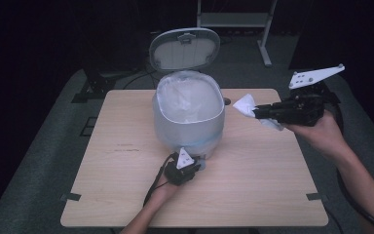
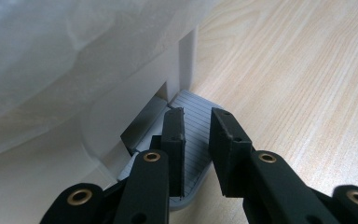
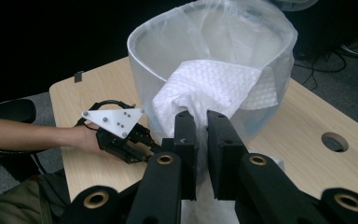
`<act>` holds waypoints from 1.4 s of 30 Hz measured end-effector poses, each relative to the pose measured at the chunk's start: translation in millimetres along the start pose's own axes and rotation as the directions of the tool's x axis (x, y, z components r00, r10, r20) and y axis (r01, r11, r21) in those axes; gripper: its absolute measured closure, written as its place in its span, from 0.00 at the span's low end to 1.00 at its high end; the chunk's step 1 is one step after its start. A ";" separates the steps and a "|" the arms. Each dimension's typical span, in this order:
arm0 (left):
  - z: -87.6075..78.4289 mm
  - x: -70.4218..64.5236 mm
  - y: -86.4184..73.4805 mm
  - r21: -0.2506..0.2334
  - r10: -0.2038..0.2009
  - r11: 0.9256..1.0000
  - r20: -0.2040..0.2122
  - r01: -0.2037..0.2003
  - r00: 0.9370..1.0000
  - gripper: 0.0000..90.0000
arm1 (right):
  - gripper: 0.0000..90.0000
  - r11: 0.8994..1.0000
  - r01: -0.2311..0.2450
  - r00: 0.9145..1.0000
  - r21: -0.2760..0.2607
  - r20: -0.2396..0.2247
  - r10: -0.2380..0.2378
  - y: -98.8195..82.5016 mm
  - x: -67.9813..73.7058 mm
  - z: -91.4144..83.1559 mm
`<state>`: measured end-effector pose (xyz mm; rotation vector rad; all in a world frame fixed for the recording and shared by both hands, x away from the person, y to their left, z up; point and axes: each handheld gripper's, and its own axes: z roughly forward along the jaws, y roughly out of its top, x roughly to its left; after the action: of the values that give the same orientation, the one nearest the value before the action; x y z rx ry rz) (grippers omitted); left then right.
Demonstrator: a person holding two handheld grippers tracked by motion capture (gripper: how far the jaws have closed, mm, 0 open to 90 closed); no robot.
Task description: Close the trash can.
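Paper towel (image 1: 246,105) pinched in right gripper (image 1: 259,113) fingers, held above tabletop (image 1: 263,170) right of bin (image 1: 189,114). Left gripper (image 1: 195,163) fingers closed, pressing bin's pedal (image 2: 193,135), near side.

High view: dim overall. Light falls from above onto the table (image 1: 253,195), and everything beyond the table is near black. The bin (image 1: 189,114) on the table reads pale and soft, without hard glare. Left gripper view: bright and evenly lit; wood grain is sharp, while the bag (image 2: 51,56) is hazy and out of focus. Right gripper view: moderate light, dark backdrop behind the bin, and slight softness on the near black jaws.
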<state>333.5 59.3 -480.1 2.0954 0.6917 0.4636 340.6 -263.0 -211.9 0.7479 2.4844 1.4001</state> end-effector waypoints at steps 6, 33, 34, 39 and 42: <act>0.0 0.0 0.0 0.000 0.000 1.000 0.000 0.000 1.000 0.84 | 0.91 1.000 0.013 1.000 -0.009 -0.007 -0.013 11.6 1.7 0.0; -0.1 0.3 -0.1 0.000 -0.001 1.000 0.000 0.001 1.000 0.84 | 0.91 0.998 0.056 0.998 -0.007 -0.023 -0.056 52.6 9.9 9.6; -0.1 0.3 0.0 0.001 -0.001 1.000 0.000 0.001 1.000 0.84 | 0.91 0.998 0.055 0.998 -0.006 -0.022 -0.055 54.0 10.5 10.0; -0.1 0.2 0.0 0.000 -0.001 1.000 0.001 0.001 1.000 0.84 | 0.91 0.998 0.065 0.997 -0.004 -0.027 -0.066 60.5 12.2 13.6; -0.2 0.4 0.0 0.001 -0.001 1.000 0.001 0.001 1.000 0.84 | 0.91 0.998 0.070 0.997 -0.004 -0.030 -0.071 64.4 13.1 16.5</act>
<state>333.6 59.6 -480.0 2.0961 0.6929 0.4619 357.5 -216.6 -165.5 0.6366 2.5052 1.3998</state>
